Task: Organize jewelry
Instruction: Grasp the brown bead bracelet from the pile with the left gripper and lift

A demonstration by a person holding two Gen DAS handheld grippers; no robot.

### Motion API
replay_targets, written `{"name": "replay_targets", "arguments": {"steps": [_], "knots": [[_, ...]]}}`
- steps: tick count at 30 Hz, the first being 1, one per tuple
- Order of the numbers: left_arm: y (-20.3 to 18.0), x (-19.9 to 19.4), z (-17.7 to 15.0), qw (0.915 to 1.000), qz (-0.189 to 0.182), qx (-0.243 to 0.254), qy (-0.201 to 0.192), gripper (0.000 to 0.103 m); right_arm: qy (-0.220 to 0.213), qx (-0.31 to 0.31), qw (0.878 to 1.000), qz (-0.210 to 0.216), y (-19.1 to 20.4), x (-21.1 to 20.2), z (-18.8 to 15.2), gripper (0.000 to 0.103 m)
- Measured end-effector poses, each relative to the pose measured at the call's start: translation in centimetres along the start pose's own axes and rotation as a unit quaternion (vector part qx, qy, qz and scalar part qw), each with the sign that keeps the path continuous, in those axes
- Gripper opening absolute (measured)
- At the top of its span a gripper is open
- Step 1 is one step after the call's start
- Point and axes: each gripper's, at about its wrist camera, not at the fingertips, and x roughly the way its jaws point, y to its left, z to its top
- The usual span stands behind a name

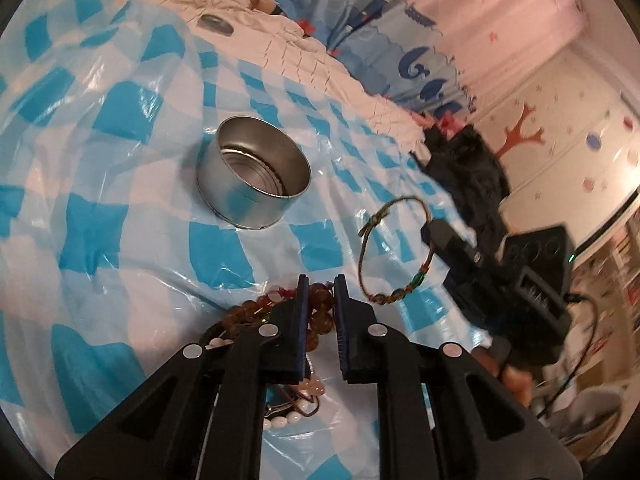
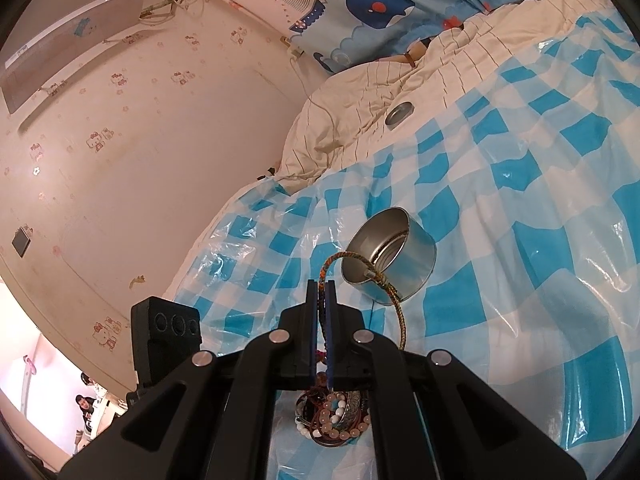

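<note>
An open round metal tin (image 1: 254,178) sits on the blue-and-white checked plastic sheet (image 1: 100,208); it also shows in the right wrist view (image 2: 390,256). My right gripper (image 2: 321,285) is shut on a braided cord bracelet (image 2: 394,298), held in the air beside the tin. In the left wrist view that gripper (image 1: 434,234) holds the bracelet (image 1: 394,252) up to the right. My left gripper (image 1: 321,280) has its jaws a little apart around amber beads of a jewelry pile (image 1: 280,320). The pile (image 2: 334,420) lies under my right gripper too.
A small metal lid (image 1: 216,24) lies on the cream quilt (image 1: 320,64) behind the sheet, also seen in the right wrist view (image 2: 398,114). A whale-print curtain (image 2: 380,4) and a wall stand beyond the bed. Dark clothing (image 1: 468,164) lies at the bed's edge.
</note>
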Motion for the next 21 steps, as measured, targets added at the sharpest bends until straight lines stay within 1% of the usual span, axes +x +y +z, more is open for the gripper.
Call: {"name": "replay_targets", "arguments": {"steps": [2,4,5,7,9,12,14,16,18,21], "knots": [[0.3,0.1,0.4,1.0000,0.003,-0.006,-0.004,0.010,0.000,0.001,1.000,0.000,0.1,0.1,-0.1,0.004],[0.6,-0.1,0.5,0.9999,-0.005,-0.012,-0.005,0.010,0.000,0.000,1.000,0.000,0.0,0.0,0.1,0.004],[0.5,-0.2,0.5,0.9999,0.001,-0.008,-0.006,0.010,0.000,0.000,1.000,0.000,0.1,0.1,-0.1,0.004],[0.4,-0.3,0.5,0.9997,0.024,0.006,-0.007,0.010,0.000,0.001,1.000,0.000,0.0,0.1,0.1,0.004],[0.5,-0.1,0.5,0.9992,0.039,0.008,-0.001,0.010,0.001,0.000,1.000,-0.001,0.0,0.1,0.1,0.004],[0.8,0.2,0.4,0.9968,0.078,0.015,0.008,0.011,0.003,0.002,1.000,-0.005,-0.1,0.3,0.0,0.004],[1.4,0.6,0.3,0.9953,0.094,0.009,0.020,0.020,0.004,0.004,1.000,-0.006,-0.2,0.3,-0.2,0.004],[2.0,1.2,0.1,0.9929,0.115,0.004,0.033,0.038,0.004,0.004,1.000,-0.006,-0.1,0.4,-0.1,0.004],[2.4,2.0,-0.2,0.9902,0.131,0.000,0.048,0.042,0.004,0.004,1.000,-0.006,-0.2,0.4,-0.1,0.004],[2.8,2.7,-0.6,0.9885,0.138,0.001,0.062,0.045,0.003,0.006,1.000,-0.007,-0.1,0.4,-0.1,0.004]]}}
